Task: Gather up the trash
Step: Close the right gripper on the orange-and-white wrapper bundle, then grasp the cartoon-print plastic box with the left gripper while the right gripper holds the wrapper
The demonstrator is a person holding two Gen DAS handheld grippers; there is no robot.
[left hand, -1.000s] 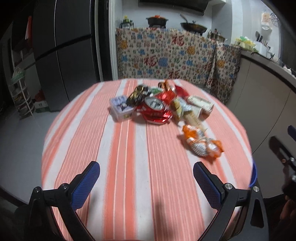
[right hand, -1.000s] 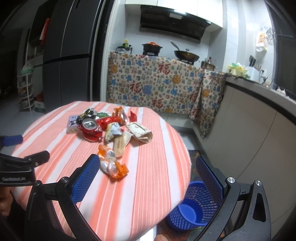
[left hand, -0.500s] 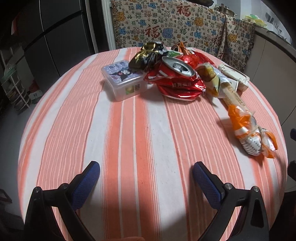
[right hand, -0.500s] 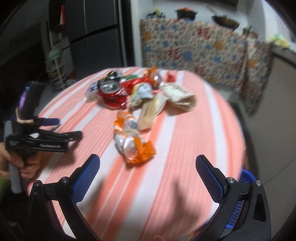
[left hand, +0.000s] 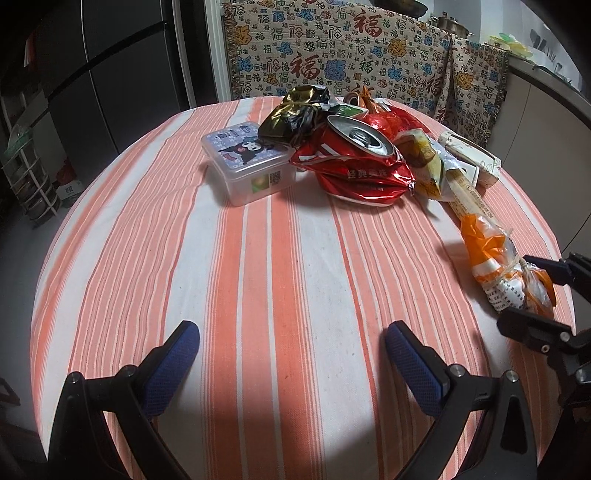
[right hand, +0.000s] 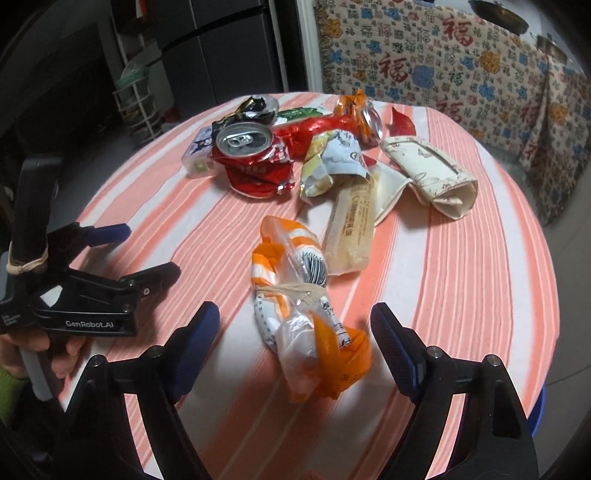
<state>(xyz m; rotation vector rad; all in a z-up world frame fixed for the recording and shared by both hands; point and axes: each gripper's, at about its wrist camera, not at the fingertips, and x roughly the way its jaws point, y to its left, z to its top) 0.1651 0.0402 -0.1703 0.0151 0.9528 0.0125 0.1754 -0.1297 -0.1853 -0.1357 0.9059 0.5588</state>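
From the left wrist, the left tool (left hand: pixel 291 345) hangs released over bare striped desk (left hand: pixel 258 266), the trash heap (left hand: pixel 354 155) well ahead. From the right wrist, the right tool (right hand: pixel 295 328), also released, straddles the orange-and-white wrapper (right hand: pixel 295 295) at the near edge of the heap. This looks like the first pickup; next it should lower and clench on the wrapper's knotted middle.

Home kitchen: fridge (left hand: pixel 110 74), stovetop pots (right hand: pixel 498 14).

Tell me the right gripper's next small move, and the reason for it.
Probably ease the right gripper forward and down, then close on the orange wrapper. Its jaws are open with the wrapper's near end lying between them on the tablecloth, apart from the other trash. The left gripper is open over bare cloth, holding nothing.
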